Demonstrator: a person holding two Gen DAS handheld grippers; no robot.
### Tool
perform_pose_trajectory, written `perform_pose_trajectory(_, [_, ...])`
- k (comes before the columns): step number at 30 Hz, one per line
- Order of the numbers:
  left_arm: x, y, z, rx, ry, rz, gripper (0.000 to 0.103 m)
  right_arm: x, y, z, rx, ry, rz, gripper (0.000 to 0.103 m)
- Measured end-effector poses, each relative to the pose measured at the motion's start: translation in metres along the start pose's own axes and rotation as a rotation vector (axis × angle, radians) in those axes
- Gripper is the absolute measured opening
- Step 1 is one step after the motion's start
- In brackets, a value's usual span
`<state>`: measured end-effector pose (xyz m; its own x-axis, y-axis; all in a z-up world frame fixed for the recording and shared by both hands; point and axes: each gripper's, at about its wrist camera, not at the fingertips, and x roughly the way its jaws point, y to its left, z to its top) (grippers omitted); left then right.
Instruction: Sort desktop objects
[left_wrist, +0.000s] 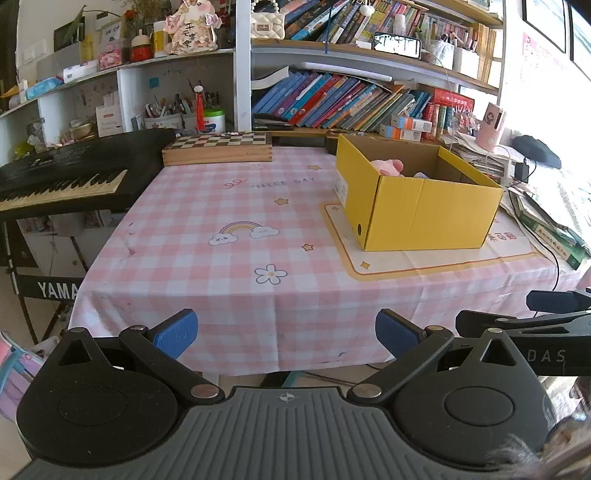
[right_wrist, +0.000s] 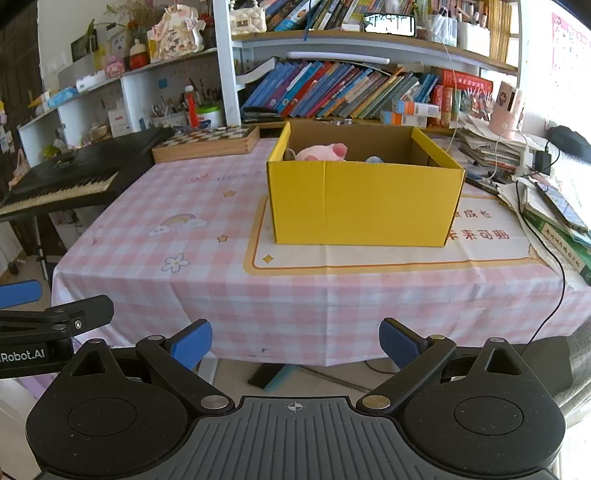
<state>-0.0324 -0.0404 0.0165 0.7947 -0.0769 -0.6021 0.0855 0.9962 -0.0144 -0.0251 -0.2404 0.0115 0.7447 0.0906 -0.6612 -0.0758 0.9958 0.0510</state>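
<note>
A yellow cardboard box (left_wrist: 421, 210) (right_wrist: 364, 205) stands open on a cream mat on the pink checked tablecloth (left_wrist: 229, 236) (right_wrist: 166, 266). A pink plush toy (left_wrist: 388, 167) (right_wrist: 323, 152) and a bluish item (right_wrist: 373, 160) lie inside it. My left gripper (left_wrist: 286, 330) is open and empty, held before the table's front edge. My right gripper (right_wrist: 295, 341) is open and empty, also off the front edge, facing the box. Each gripper's body shows at the side of the other's view.
A wooden chessboard box (left_wrist: 218, 147) (right_wrist: 207, 142) lies at the table's back. A black Yamaha keyboard (left_wrist: 62, 177) (right_wrist: 62, 181) stands left of the table. Stacked books, papers and a black cable (right_wrist: 554, 221) crowd the right edge. Bookshelves (left_wrist: 332, 99) stand behind.
</note>
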Motion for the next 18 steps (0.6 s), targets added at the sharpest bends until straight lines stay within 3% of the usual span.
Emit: perform_pose_trajectory(18, [0.0058,0.0064,-0.0009,-0.039,-0.002,-0.002,0.103,0.0066,0.0013,0.0035,-0.012,0.018,-0.006,0.099])
